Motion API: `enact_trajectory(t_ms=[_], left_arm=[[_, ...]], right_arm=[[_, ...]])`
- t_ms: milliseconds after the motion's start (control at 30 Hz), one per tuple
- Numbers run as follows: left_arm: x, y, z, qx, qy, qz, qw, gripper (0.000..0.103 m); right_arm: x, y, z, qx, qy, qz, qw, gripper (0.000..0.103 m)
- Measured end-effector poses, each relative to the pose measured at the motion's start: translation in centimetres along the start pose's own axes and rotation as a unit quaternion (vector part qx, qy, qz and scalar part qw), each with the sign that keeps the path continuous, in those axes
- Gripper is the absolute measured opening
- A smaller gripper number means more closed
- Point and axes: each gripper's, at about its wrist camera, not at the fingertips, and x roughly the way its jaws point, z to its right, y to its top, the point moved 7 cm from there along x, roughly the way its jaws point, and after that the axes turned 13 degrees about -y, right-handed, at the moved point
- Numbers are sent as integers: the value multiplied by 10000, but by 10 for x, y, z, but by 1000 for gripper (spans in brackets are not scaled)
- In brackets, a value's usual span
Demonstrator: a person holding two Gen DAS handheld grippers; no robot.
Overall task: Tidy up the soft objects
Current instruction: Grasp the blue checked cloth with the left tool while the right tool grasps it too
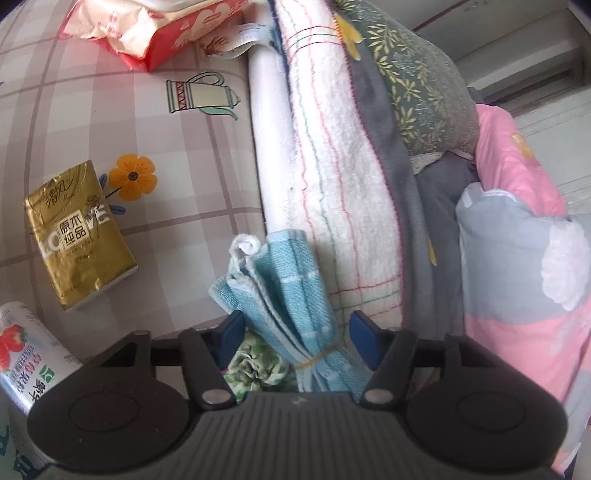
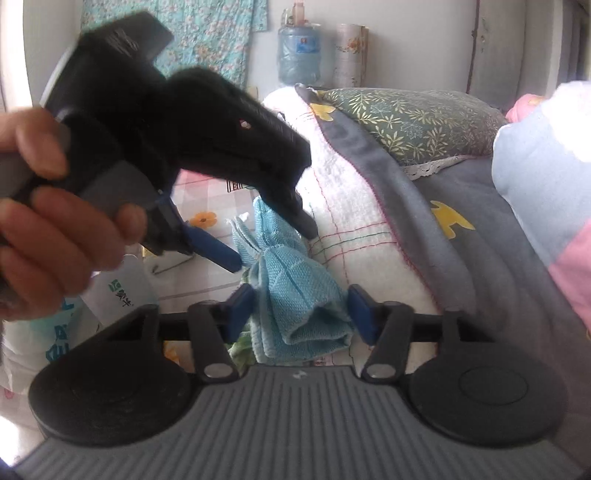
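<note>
A light blue towel (image 1: 291,280), folded into a bundle and bound with a yellow rubber band, lies at the edge of a stack of bedding. My left gripper (image 1: 297,330) straddles it near the band, and gaps show beside both blue pads, so it is open. In the right wrist view the blue towel (image 2: 295,295) fills the space between the pads of my right gripper (image 2: 300,312), which is shut on its folded end. A hand (image 2: 48,221) holds the left gripper (image 2: 273,245) just beyond, angled down over the towel.
A white striped towel (image 1: 332,166), a grey blanket (image 1: 424,221), a green leafy pillow (image 1: 417,85) and a pink quilt (image 1: 517,240) are stacked to the right. On the plaid tablecloth (image 1: 129,110) lie a gold tissue pack (image 1: 79,236), a red pack (image 1: 147,29) and a milk carton (image 1: 26,350).
</note>
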Motion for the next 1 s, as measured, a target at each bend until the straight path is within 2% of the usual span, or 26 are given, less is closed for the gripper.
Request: enact_trajectory(t_ms=[33,167,233,333,667,833,1000], left_arm=[[1,0,-3,-40,-4,31,10000,48],[-2,-2,-9,-79,-138,185,9997,33],[-7,-3,-7,-46,-175,254,9995,25],[-18,-6,-1,61,-260,353,9990,20],[-81,-26,32,478,-704,798,9932,18],[-134,-36,39,620,-900,1156,9873,18],[-201,-44,32,686,-897,1706,9789,18]], right_arm=[[-3,0,1,40,-11,38,10000,44],[-11,-1,-2,98,-70,152,9998,26],[-15,-2,-4,88,-105,219,9997,21],[-24,-4,-7,72,-175,333,9993,19],[-81,5,-19,-133,-374,1093,9932,18],[-121,14,-33,-283,-338,1576,9865,18],[-162,24,-62,-472,-43,2023,9782,18]])
